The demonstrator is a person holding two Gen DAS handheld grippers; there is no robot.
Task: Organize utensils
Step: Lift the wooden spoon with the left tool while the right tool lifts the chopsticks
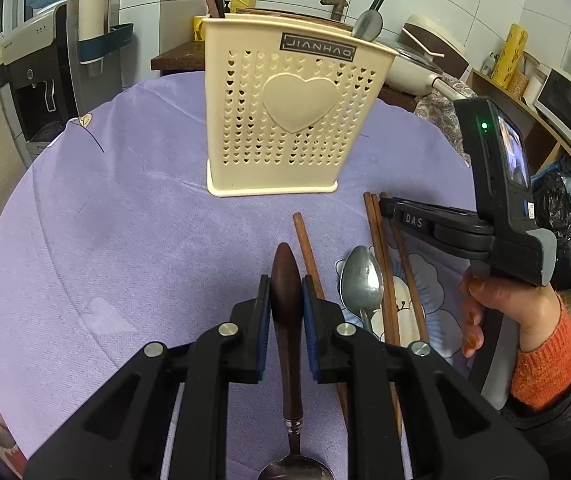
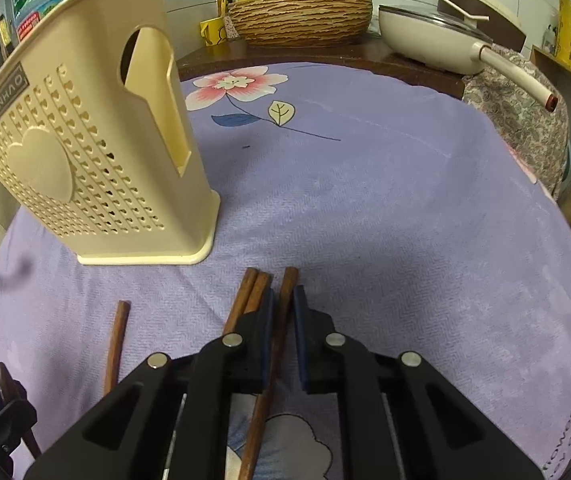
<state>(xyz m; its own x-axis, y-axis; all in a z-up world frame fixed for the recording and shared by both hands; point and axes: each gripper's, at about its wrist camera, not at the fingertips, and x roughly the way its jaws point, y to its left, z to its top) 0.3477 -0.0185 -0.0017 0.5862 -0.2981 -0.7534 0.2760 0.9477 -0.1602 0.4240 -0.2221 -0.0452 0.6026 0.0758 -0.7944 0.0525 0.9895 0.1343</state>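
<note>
We are counting four brown chopsticks on the counter: a lone chopstick, a pair of chopsticks lying touching, and a fourth chopstick, all running lengthwise away from us toward the cream holder. Two spoons are showing: a metal spoon beside the pair, bowl pointing away, and a wooden-handled spoon. Our left tool is gripping that dark handle, its tip pointing toward the holder. Our right tool is standing narrowly apart, straddling the fourth chopstick.
</note>
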